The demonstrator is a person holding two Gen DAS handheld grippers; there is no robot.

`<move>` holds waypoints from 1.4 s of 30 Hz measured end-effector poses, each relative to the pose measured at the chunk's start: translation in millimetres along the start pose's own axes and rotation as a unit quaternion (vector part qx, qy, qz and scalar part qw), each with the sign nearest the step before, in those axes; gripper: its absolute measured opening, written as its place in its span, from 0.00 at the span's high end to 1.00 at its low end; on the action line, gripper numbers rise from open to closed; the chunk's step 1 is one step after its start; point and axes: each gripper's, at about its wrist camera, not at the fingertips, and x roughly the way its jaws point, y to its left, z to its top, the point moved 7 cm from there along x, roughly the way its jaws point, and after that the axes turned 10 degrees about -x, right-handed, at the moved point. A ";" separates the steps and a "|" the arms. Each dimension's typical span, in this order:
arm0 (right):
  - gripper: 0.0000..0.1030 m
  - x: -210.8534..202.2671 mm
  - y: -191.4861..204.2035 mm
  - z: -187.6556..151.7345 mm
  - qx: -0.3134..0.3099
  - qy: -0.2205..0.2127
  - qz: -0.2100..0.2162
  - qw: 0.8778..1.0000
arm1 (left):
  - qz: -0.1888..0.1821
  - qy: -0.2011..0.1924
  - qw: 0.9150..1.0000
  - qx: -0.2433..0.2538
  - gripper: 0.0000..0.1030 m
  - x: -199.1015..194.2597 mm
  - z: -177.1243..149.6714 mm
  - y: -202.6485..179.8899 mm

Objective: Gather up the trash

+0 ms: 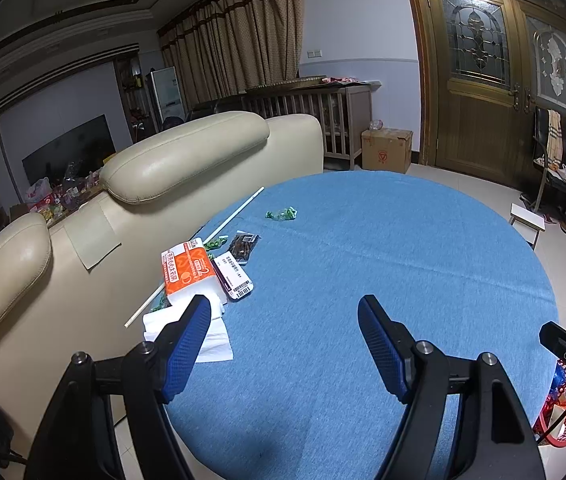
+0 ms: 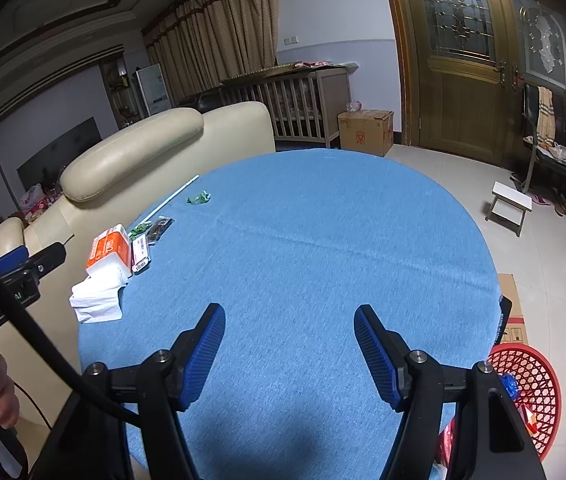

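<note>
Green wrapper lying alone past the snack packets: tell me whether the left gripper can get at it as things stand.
Probably yes. The green wrapper lies alone on bare blue tablecloth, and the left gripper is open and empty. Nothing stands between them, though it lies far across the table.

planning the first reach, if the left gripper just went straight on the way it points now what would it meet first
Most likely the bare blue tablecloth: the left gripper is open, empty and angled down at it. The white tissue lies just beside its left finger, off the line, though depth is unclear.
</note>
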 end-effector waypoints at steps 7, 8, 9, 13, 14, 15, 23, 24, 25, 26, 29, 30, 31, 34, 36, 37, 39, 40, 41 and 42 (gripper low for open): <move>0.31 -1.5 -4.5 -1.6 0.007 -0.001 -0.001 1.000 | -0.001 0.001 1.000 0.002 0.26 0.0 -1.7 -1.4; 0.31 -1.8 -5.0 -1.9 0.008 -0.001 -0.002 1.000 | -0.001 0.001 1.000 0.002 0.26 -0.2 -1.9 -1.5; 0.31 -2.2 -6.1 -1.9 0.009 -0.002 -0.001 1.000 | -0.001 0.001 1.000 0.003 0.26 -0.3 -2.1 -1.7; 0.31 -2.6 -7.6 -3.2 0.011 0.000 -0.001 1.000 | -0.002 0.002 1.000 0.004 0.26 -0.9 -3.2 -3.2; 0.31 -2.5 -7.9 -3.0 0.011 0.000 -0.001 1.000 | -0.002 0.002 1.000 0.005 0.26 -0.9 -3.3 -3.5; 0.31 -2.4 -8.0 -3.0 0.011 0.000 -0.001 1.000 | -0.001 0.003 1.000 0.005 0.26 -0.9 -3.4 -3.6; 0.31 -1.8 -10.4 -4.7 0.014 0.002 -0.001 1.000 | -0.003 0.005 1.000 0.007 0.26 0.2 -4.7 -5.7; 0.31 -1.9 -10.6 -4.9 0.015 0.001 -0.001 1.000 | -0.002 0.005 1.000 0.007 0.26 0.5 -4.7 -5.7; 0.31 -1.6 -10.8 -5.1 0.015 0.002 -0.001 1.000 | -0.002 0.005 1.000 0.007 0.26 0.9 -5.0 -5.8; 0.31 -1.7 -10.9 -5.3 0.015 0.002 -0.001 1.000 | -0.002 0.006 1.000 0.007 0.26 1.6 -5.2 -5.5; 0.31 -0.8 -10.4 -5.9 0.015 0.004 -0.001 1.000 | -0.002 0.008 1.000 0.006 0.26 3.3 -5.6 -4.3; 0.31 -0.8 -10.8 -6.1 0.015 0.004 -0.001 1.000 | -0.002 0.008 1.000 0.006 0.26 3.7 -5.8 -4.3; 0.31 -0.6 -10.7 -6.1 0.015 0.005 0.000 1.000 | -0.001 0.008 1.000 0.006 0.26 4.2 -5.9 -3.8; 0.31 -0.1 -10.3 -6.1 0.016 0.005 0.000 1.000 | -0.002 0.010 1.000 0.005 0.26 5.3 -6.5 -3.2; 0.31 0.8 -9.9 -6.4 0.016 0.006 0.001 1.000 | -0.001 0.010 1.000 0.005 0.26 5.7 -6.5 -3.3; 0.31 1.1 -9.8 -6.3 0.016 0.007 0.001 1.000 | -0.002 0.011 1.000 0.005 0.26 5.7 -6.6 -3.3; 0.31 1.9 -9.5 -6.5 0.016 0.008 0.001 1.000 | -0.001 0.010 1.000 0.004 0.26 6.4 -6.8 -3.2; 0.31 2.3 -9.3 -6.5 0.016 0.008 0.001 1.000 | -0.002 0.011 1.000 0.004 0.26 6.6 -6.8 -2.8; 0.31 2.5 -9.0 -6.5 0.015 0.008 0.001 1.000 | -0.002 0.011 1.000 0.004 0.26 7.5 -7.1 -2.5; 0.31 2.6 -9.0 -6.6 0.015 0.008 0.001 1.000 | -0.002 0.011 1.000 0.004 0.26 7.7 -7.4 -2.1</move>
